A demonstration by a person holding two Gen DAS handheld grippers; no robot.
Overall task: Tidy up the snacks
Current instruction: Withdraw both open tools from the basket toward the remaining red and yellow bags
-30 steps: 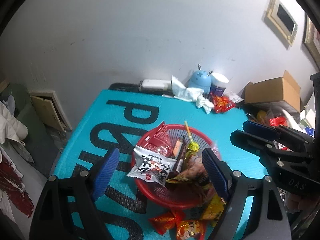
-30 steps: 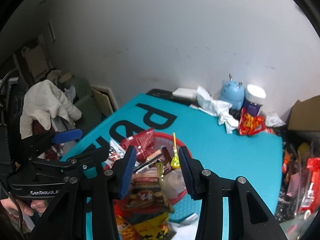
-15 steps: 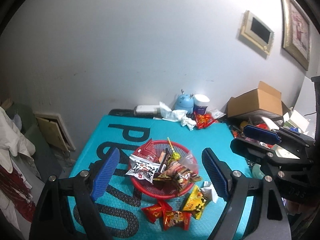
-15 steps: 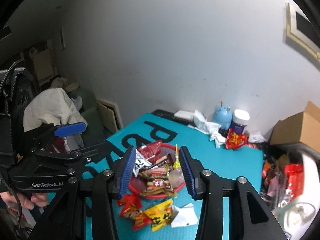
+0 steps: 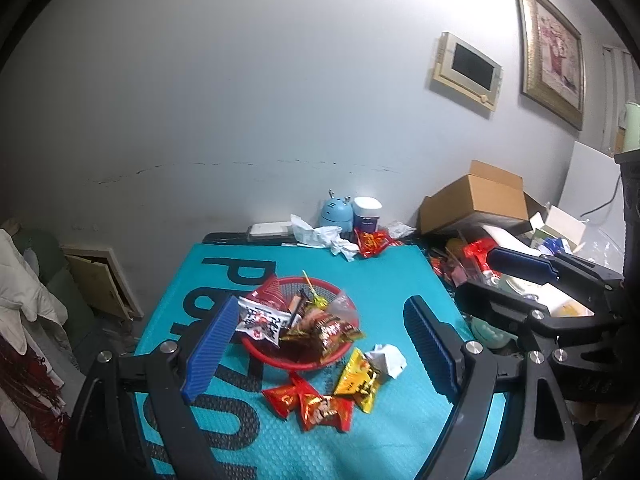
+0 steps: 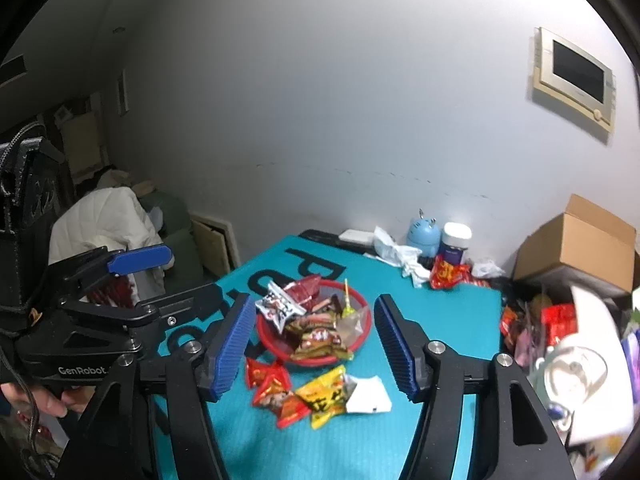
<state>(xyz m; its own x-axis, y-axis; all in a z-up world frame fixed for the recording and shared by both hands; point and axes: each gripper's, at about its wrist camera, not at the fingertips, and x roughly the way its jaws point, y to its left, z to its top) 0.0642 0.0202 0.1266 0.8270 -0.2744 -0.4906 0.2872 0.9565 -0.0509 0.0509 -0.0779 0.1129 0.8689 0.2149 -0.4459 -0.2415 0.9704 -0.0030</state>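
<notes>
We see our left gripper released and empty. The red basket of snacks sits mid-worktop, loose packets just before it. Our right gripper is opening, empty; a cardboard box stands far right.

Snack packets lie on the mat just before the basket — jar well behind.

Both wrist views overlook the basket from afar.

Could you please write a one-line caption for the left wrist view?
Open left gripper above a teal mat, facing a red mesh basket of snacks; loose packets lie nearby.
</notes>
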